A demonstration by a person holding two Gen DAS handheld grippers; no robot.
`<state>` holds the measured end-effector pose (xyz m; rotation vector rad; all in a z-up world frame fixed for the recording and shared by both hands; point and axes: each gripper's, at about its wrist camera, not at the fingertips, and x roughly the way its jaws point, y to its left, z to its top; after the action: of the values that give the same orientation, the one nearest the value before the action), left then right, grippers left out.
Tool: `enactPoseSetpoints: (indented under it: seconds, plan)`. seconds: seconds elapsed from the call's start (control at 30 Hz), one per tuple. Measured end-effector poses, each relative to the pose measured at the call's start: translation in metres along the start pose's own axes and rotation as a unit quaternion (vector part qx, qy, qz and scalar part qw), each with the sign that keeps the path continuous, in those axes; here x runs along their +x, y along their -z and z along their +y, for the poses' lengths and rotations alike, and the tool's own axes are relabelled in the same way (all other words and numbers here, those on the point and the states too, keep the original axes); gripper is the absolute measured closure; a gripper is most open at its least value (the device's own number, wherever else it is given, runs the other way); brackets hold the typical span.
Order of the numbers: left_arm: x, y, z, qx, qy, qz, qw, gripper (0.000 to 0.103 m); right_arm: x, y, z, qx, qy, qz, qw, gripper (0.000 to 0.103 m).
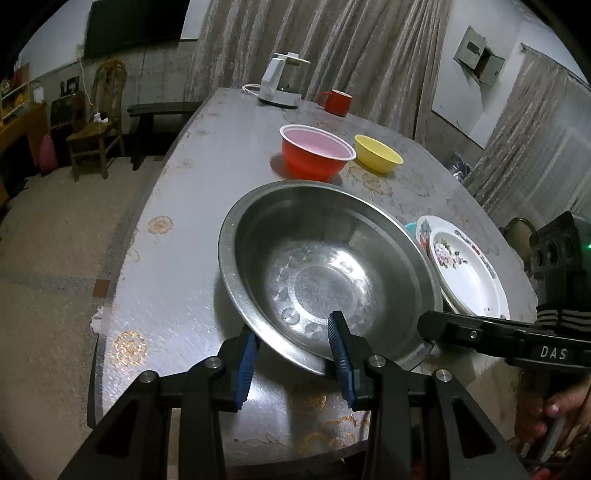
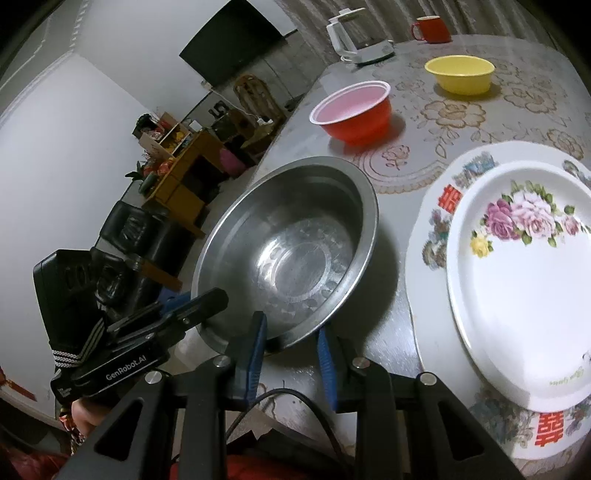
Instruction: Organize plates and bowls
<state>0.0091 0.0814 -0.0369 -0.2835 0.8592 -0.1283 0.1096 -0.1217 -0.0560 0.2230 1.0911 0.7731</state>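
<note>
Now both grippers, left (image 1: 293, 349) and right (image 2: 291, 341), straddle the steel basin's (image 1: 325, 273) rim near the table (image 1: 177, 280) edge; jaws seemingly unclamped.

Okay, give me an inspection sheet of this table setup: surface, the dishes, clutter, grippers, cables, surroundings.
Surface: table under a floral patterned cover.
Job's things: steel bowl upright at the near edge; red bowl and yellow bowl behind it, apart; small floral plate stacked on large floral plate beside the steel bowl.
Clutter: white kettle and red mug at the far end.
Grippers: left gripper and right gripper each straddle the steel bowl's near rim, fingers open, not pressing.
Cables: black cable under the right gripper; white cord by the kettle.
Surroundings: curtains, wooden chair, dark wall screen.
</note>
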Motion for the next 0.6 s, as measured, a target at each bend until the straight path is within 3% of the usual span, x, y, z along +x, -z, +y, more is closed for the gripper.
enactPoseSetpoints:
  seconds: [0.4,0.6]
  plan:
    - [-0.002,0.004,-0.006,0.017,-0.005,-0.001,0.9998,0.062,-0.008,0.008,0.002,-0.006,0.015,-0.004,1.000,0.071]
    - [-0.013,0.005,-0.004,0.019,-0.016,-0.004,0.9997,0.045,-0.024,0.007,-0.001,-0.006,0.019,-0.018,1.000,0.067]
